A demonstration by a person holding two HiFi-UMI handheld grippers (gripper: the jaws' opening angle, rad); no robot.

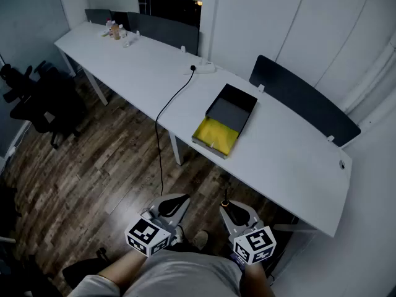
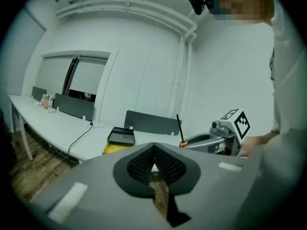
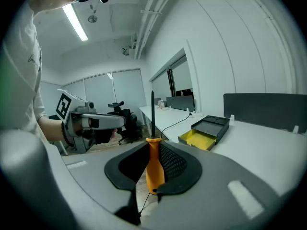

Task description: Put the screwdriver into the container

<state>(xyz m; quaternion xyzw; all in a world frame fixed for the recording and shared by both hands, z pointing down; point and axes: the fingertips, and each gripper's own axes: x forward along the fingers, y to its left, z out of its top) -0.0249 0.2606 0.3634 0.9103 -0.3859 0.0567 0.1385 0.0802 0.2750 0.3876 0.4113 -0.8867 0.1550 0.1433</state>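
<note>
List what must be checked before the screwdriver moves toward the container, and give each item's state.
1. Grip: the right gripper has its jaws shut on the orange handle of the screwdriver, shaft pointing forward. Ok.
2. Free hand: the left gripper has its jaws together with nothing between them. Ok.
3. Target open: the container has no lid, and its yellow and dark sections look bare. Ok.
4. Reach: both grippers hang over the floor, short of the table. Not ok; a step closer looks needed.
5. Path: the black cable drops off the table edge to the left of the container, apart from it. Ok.
6. Fit of the screwdriver's length in the container: cannot tell.
</note>
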